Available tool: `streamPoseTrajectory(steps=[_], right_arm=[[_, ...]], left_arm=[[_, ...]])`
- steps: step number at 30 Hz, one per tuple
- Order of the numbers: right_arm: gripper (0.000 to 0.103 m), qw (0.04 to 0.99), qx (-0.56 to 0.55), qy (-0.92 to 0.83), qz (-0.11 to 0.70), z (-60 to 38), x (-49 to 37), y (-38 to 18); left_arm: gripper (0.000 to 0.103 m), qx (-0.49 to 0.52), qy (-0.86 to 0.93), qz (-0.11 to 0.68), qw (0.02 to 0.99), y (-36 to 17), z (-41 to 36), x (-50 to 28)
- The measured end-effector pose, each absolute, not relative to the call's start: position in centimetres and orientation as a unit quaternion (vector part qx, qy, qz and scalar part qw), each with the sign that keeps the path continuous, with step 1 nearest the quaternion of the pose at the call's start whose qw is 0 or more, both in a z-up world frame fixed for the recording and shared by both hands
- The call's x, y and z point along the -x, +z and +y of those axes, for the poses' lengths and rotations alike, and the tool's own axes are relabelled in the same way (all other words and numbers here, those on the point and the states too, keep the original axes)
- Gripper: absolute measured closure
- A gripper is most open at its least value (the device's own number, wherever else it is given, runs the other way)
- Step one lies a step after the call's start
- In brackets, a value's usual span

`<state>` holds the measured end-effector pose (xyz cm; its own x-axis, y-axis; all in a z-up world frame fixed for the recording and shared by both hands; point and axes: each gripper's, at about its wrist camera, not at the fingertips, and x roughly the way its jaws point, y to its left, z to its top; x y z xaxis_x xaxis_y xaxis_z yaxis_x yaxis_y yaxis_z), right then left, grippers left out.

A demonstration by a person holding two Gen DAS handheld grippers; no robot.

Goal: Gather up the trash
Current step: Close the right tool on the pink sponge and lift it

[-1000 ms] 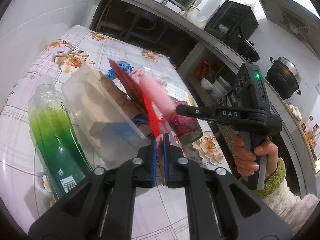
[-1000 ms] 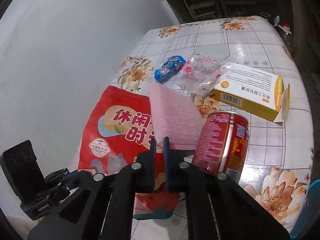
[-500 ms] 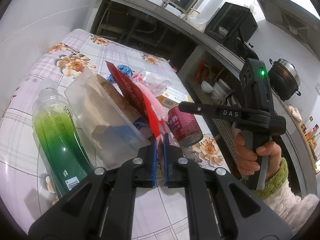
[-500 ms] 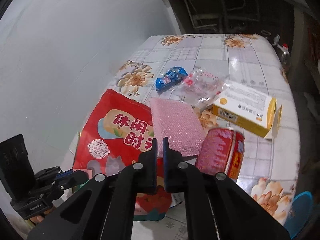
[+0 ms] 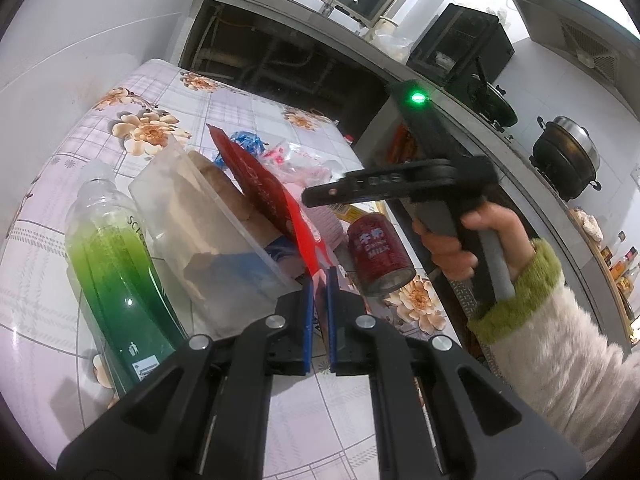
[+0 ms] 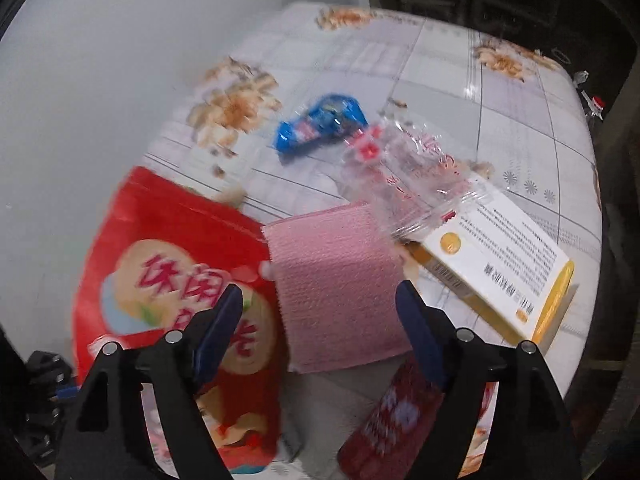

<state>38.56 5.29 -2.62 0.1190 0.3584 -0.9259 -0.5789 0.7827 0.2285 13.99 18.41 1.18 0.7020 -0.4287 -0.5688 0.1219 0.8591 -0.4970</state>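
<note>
My left gripper (image 5: 319, 280) is shut on the lower edge of a red snack bag (image 5: 256, 188), which it holds upright over the table. In the right wrist view the same bag (image 6: 172, 248) fills the left side. My right gripper (image 6: 320, 296) points steeply down with its jaws opening wide. A pink bubble sheet (image 6: 336, 280) lies free below them, and neither pad touches it. A red drink can (image 5: 378, 256) lies on its side just right of the bag. The left wrist view shows the right gripper (image 5: 316, 196) side-on above the can.
A green bottle (image 5: 116, 272) and a clear plastic tub (image 5: 208, 240) stand left of the bag. A yellow carton (image 6: 500, 264), a clear wrapper (image 6: 408, 172) and a blue wrapper (image 6: 320, 124) lie on the floral tablecloth (image 6: 500, 92). A wall runs along the left and a kitchen counter (image 5: 360, 48) behind.
The right gripper has let go of the pink sheet and opened wide, tipping downward as it shifted. The sheet now lies on the table. The left gripper has kept still on the bag.
</note>
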Motion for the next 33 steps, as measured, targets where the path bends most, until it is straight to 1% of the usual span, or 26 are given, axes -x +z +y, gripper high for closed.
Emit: streamPoseTrajectory(steps=[5, 11, 18, 22, 27, 33], right_arm=[[0.023, 0.711, 0.128, 0.326, 0.609, 6.5, -39.4, -4.0], [0.018, 0.709, 0.140, 0.321, 0.612, 7.1, -39.7, -4.4], [0.018, 0.714, 0.174, 0.293, 0.612, 7.7, -40.1, -5.4], [0.018, 0.707, 0.151, 0.290, 0.627, 7.5, -40.7, -6.5], [0.025, 0.717, 0.116, 0.291, 0.623, 6.7, -40.9, -6.5], [0.026, 0.730, 0.088, 0.301, 0.607, 5.2, -40.3, -4.9]], left_arm=[[0.099, 0.216, -0.156, 0.354, 0.896, 1.2, 18.4, -14.0], [0.099, 0.217, -0.158, 0.353, 0.896, 1.3, 18.4, -14.0], [0.099, 0.214, -0.161, 0.353, 0.897, 1.4, 18.2, -14.1], [0.099, 0.213, -0.161, 0.354, 0.896, 1.5, 18.1, -14.2], [0.099, 0.213, -0.159, 0.353, 0.897, 1.5, 18.2, -14.2], [0.099, 0.214, -0.159, 0.344, 0.900, 1.9, 18.3, -14.1]])
